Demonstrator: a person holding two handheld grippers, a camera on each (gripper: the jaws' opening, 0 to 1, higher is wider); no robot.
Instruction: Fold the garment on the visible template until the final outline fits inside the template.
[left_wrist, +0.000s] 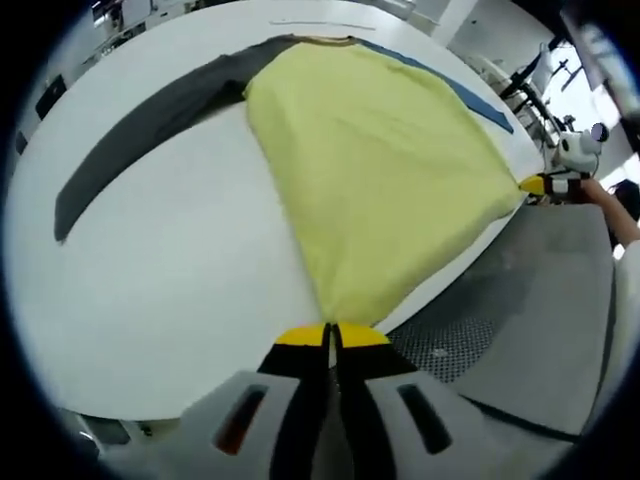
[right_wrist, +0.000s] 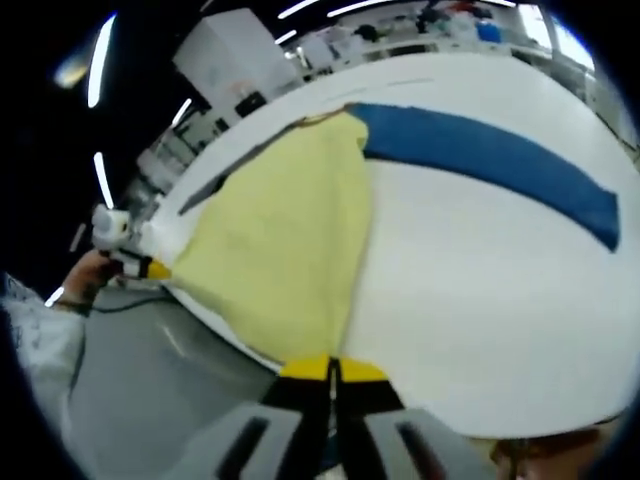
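A yellow garment (left_wrist: 385, 160) with a grey sleeve (left_wrist: 150, 125) and a blue sleeve (left_wrist: 470, 95) lies spread on a white table (left_wrist: 170, 290). My left gripper (left_wrist: 331, 335) is shut on one bottom corner of the yellow body at the table's edge. The right gripper (left_wrist: 545, 185) pinches the other bottom corner at the right. In the right gripper view my right gripper (right_wrist: 332, 368) is shut on the yellow hem (right_wrist: 290, 250), the blue sleeve (right_wrist: 500, 155) stretches right, and the left gripper (right_wrist: 150, 268) holds the far corner.
Grey floor (left_wrist: 540, 300) lies beyond the table edge. A person's hand (left_wrist: 610, 205) holds the other gripper. Shelves and equipment (right_wrist: 240, 60) stand behind the table's far side.
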